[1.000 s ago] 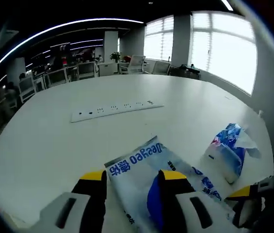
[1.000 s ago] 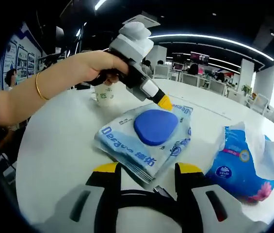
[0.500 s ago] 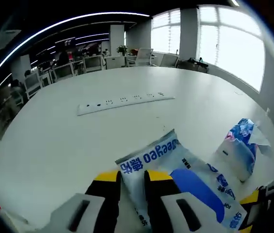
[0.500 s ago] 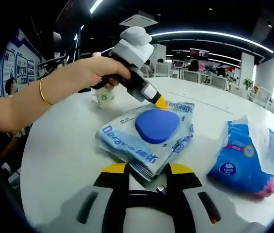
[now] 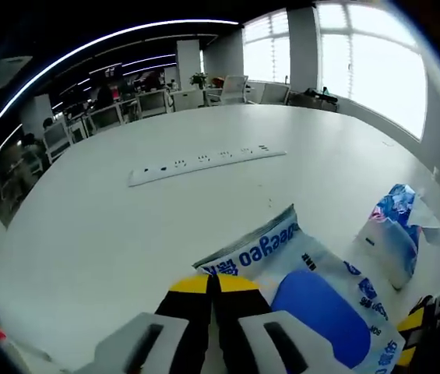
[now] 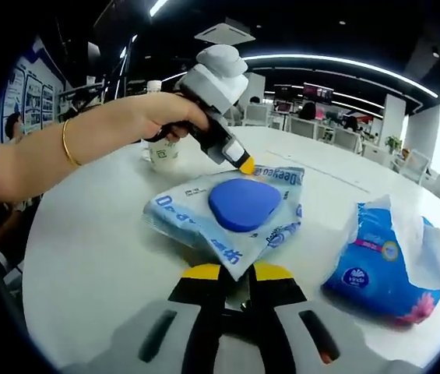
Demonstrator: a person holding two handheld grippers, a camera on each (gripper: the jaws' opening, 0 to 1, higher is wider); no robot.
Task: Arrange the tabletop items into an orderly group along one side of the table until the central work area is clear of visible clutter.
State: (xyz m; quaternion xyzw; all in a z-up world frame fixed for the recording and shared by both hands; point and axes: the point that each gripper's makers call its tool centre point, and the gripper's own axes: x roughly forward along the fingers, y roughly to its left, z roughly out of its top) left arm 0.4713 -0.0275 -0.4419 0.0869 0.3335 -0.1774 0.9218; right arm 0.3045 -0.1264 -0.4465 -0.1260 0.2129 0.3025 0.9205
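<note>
Your white counter (image 5: pixel 87 226) carries a wet-wipes pack (image 6: pixel 231 214) near its edge, with a blue tissue pack (image 6: pixel 379 261) just beside it. Your left hand-held gripper (image 5: pixel 212 282) pinches one end of the wipes, your right hand-held gripper (image 6: pixel 235 274) the opposite corner, both closed, probably to carry the floppy pack flat.
</note>
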